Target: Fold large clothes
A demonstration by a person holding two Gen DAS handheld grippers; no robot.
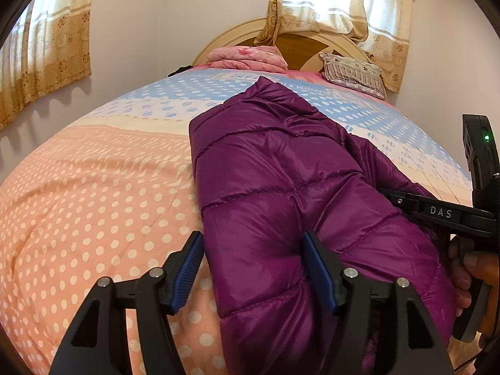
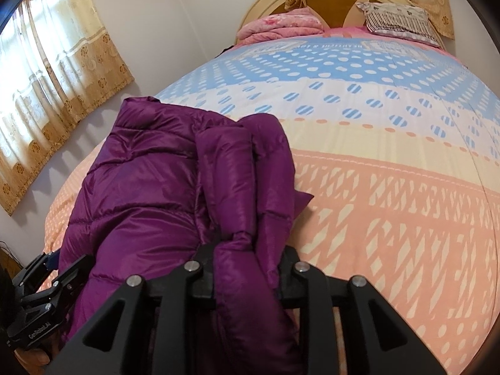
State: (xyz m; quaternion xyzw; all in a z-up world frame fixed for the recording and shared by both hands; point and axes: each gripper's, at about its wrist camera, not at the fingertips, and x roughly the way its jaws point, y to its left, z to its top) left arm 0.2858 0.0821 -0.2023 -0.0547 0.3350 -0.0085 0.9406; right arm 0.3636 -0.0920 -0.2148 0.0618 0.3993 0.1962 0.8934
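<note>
Since the bed fills both views, with its dotted peach cover near and blue bands far toward the headboard, it is the ground on which everything lies, and the purple puffer jacket stretches across it lengthwise, its long axis running from the near edge away toward the pillows, collar end far, hem end near

In the left wrist view the jacket lies a little right of centre, its straight left edge running away just inside the left tool; that tool's blue pads stand spread, one pad over the bare cover left of the edge, the other over the quilted fabric, and neither presses on it, so this tool holds nothing

In the right wrist view the jacket lies to the left, and a narrower padded roll of it, seemingly a sleeve folded along the body, runs straight out from the right tool; the jaws there are close together with that roll between them, and it looks pinched, though the pad faces are hidden by fabric

Judging from this, the right tool is the one with a hold on the jacket, and any coming fold across the long axis would carry the near end away toward the far collar
</note>
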